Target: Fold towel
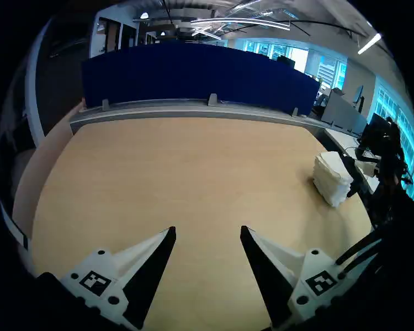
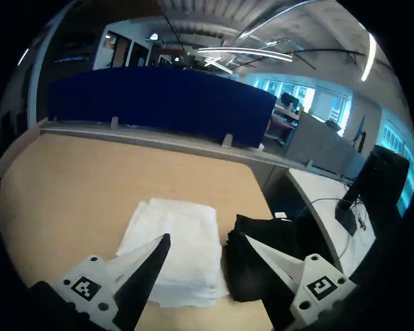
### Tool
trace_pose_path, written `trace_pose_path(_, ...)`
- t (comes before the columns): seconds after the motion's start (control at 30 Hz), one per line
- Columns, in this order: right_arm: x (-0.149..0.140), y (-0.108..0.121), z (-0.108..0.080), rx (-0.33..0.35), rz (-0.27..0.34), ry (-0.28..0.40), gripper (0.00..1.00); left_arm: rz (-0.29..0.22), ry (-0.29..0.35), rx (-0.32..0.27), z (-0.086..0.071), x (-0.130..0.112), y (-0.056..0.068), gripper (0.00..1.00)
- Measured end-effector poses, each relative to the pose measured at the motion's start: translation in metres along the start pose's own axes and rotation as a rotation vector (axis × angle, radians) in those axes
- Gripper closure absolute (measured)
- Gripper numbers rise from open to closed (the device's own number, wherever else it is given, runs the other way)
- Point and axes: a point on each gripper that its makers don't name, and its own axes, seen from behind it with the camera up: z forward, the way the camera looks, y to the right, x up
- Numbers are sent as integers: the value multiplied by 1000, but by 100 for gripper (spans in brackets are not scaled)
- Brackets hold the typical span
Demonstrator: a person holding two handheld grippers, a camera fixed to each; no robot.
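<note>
A stack of folded white towels (image 1: 332,177) sits near the right edge of the wooden table (image 1: 185,171) in the left gripper view. My left gripper (image 1: 207,231) hangs open above bare table, well to the left of the stack. In the right gripper view the same white towel stack (image 2: 176,243) lies just ahead and below, at the table's near right corner. My right gripper (image 2: 206,240) is open above it, with nothing between its fingers. A pile of black cloth (image 2: 259,251) lies right beside the white stack.
A blue partition (image 1: 196,74) with a grey rail runs along the table's far edge. Beyond the table's right edge stand a neighbouring desk (image 2: 323,204) with a dark monitor (image 2: 381,176) and cables.
</note>
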Motion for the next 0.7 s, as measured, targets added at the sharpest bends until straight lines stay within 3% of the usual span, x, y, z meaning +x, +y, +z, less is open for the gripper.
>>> trace_pose_path(0.27,19,-19,-20,19,75,83,5,2,24,-1,-2,6,-4,14)
trace_pose_path(0.5,25,-28,-29,17,79,106,5,7,42,-3,-2,10,-6,14)
trace_pose_path(0.7,43,-41,-43,24,103,176,5,5,85,4,-4,21,-11,14)
